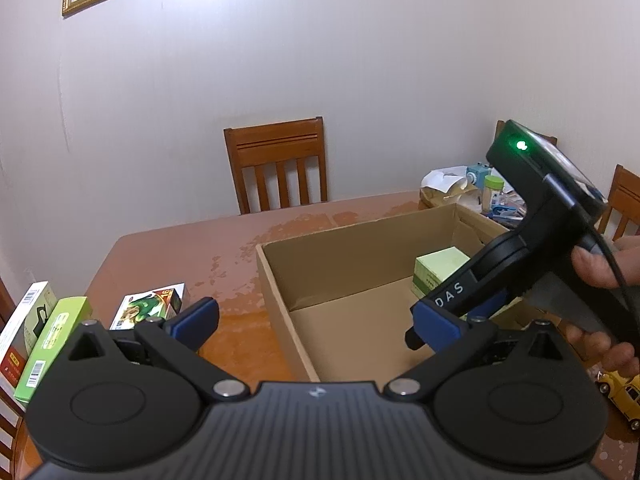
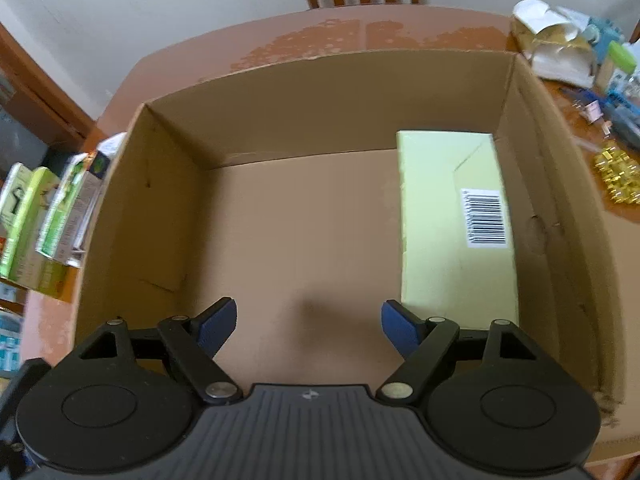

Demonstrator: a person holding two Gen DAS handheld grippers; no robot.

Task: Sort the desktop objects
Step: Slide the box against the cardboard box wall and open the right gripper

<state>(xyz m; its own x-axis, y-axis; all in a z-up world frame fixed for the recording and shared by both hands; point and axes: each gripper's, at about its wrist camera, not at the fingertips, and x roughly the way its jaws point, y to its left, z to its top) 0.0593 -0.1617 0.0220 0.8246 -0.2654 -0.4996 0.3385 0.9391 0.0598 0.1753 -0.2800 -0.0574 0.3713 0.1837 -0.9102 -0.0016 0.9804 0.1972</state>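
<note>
While the left gripper (image 1: pixel 316 322) is held with its jaws wide apart and nothing between them, the open cardboard box (image 1: pixel 280 280) is seen ahead on the brown table (image 1: pixel 168 248), with a pale green carton (image 1: pixel 438 270) at its far right. Small packages (image 1: pixel 152 306) are stood on the table at the left. From the right wrist, the right gripper (image 2: pixel 308 326) is seen spread open and empty over the box floor, the pale green carton (image 2: pixel 452 224) lying flat against the right wall.
</note>
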